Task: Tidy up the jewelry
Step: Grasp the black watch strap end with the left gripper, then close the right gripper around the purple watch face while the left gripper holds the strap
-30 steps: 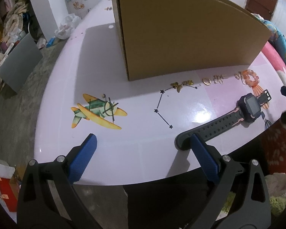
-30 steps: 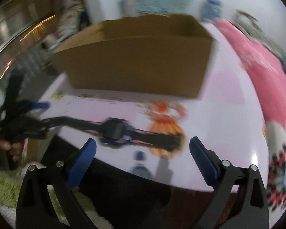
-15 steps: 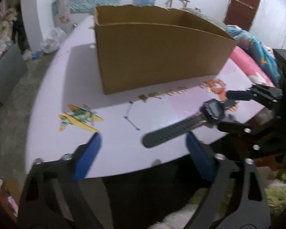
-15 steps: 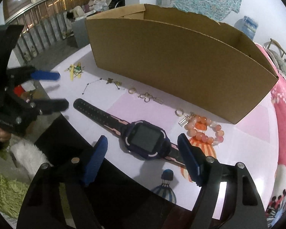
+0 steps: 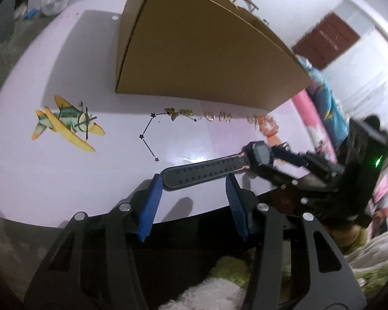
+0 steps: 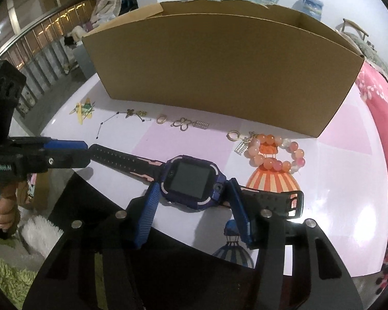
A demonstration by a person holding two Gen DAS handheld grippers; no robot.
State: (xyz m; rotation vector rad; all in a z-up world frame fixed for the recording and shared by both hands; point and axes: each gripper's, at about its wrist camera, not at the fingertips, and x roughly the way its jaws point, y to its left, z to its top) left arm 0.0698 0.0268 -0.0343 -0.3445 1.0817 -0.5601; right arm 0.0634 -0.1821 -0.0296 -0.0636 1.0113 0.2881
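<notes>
Both grippers have closed in on the watch (image 6: 191, 180) since the earlier frames, their jaws just narrowing. Right gripper (image 6: 191, 193), lower centre, clasps the watch body between its blue pads. Left gripper (image 5: 192, 183) brackets the strap tip; contact cannot be told. Watch lies on the table (image 6: 349, 206), below the cardboard box (image 6: 219, 69); its contents are hidden. Bead bracelet (image 6: 274, 152) lies outside, right of centre.

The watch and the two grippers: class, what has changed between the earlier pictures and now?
Both grippers closed in on the watch. The right gripper now brackets its case, the left gripper its strap end; their jaws have just been closing, and a firm grip isn't clear. The watch, box, bracelet and small charms stayed put.
</notes>
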